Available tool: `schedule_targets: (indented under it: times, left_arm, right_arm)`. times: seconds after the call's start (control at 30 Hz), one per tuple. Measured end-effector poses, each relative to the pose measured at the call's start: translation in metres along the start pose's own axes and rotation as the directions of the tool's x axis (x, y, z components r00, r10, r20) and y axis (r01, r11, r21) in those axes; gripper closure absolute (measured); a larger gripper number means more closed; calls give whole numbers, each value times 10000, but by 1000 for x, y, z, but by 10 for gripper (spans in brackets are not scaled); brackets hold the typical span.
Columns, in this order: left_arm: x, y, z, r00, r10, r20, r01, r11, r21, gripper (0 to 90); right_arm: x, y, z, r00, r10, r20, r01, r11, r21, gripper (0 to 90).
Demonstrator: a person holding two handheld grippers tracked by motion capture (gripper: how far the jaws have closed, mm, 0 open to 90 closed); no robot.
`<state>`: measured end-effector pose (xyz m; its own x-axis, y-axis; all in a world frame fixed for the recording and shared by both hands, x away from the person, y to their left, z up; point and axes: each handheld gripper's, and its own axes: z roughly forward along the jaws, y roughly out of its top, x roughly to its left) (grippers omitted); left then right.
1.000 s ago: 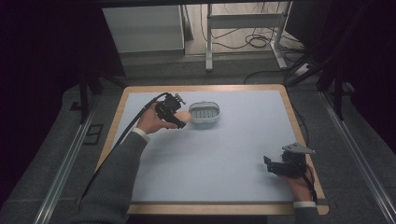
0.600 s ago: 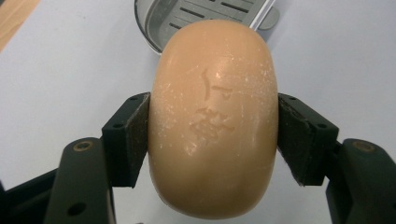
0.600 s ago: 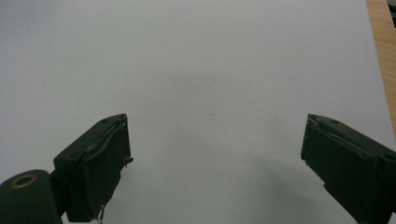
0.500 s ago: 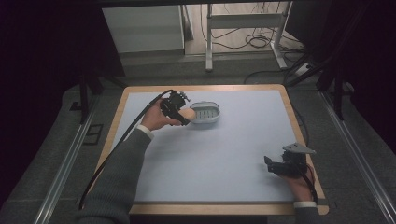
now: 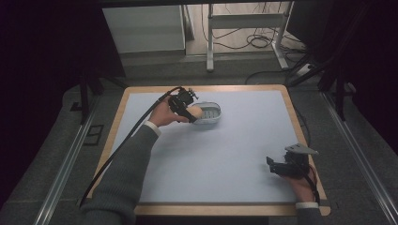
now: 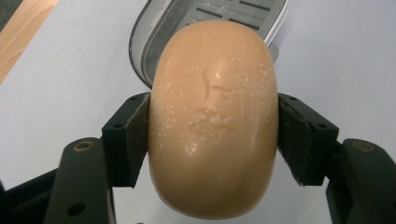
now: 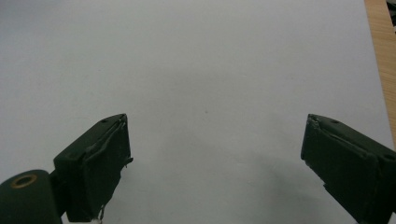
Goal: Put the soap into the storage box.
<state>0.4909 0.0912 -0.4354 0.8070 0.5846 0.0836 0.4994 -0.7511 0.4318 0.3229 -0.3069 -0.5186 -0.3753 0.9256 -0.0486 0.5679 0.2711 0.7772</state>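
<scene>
High view shows the left tool (image 5: pixel 187 113) in the upper middle of the frame, holding a tan bar of soap (image 5: pixel 196 112) right at the left edge of a grey soap dish (image 5: pixel 210 113). Left gripper view shows it close up: the two black jaws squeeze the soap (image 6: pixel 212 119) on both sides, and the dish (image 6: pixel 177 28) peeks out behind it at the top of the frame. I think the job now is to put the soap in the dish. To do it well, move the soap a bit more over the middle of the dish, bring it down slowly until it sits on the slotted bottom, and only then let the jaws go wide. Soap is slippery, so do not let go early or it could slide off onto the pale blue bench (image 5: pixel 225 154). Keep the jaws from bumping the rim, or the light dish may scoot away. The right tool (image 5: pixel 277 165) rests at the lower right of the frame, well apart from the dish, with its jaws wide apart and nothing between them.
</scene>
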Motion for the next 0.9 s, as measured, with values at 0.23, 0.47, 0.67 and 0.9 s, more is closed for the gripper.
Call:
schedule_targets:
  times: [0.23, 0.47, 0.67, 0.9]
  left_arm:
    - [1, 13, 5, 9999, 160, 32, -160, 9999, 61, 327]
    - [2, 26, 10, 9996, 245, 123, -246, 9997, 51, 326]
    - [3, 35, 16, 9991, 363, 200, -364, 9993, 53, 327]
    - [5, 38, 29, 9988, 355, 350, -358, 9993, 95, 327]
  right_arm:
    - [-2, -1, 0, 10000, 52, 21, -52, 10000, 16, 81]
    - [-4, -1, -1, 10000, 91, 33, -91, 10000, 3, 81]
    - [-5, -2, -1, 9999, 129, 45, -129, 9999, -2, 80]
    - [-6, -2, -2, 9999, 145, 81, -145, 9999, 1, 80]
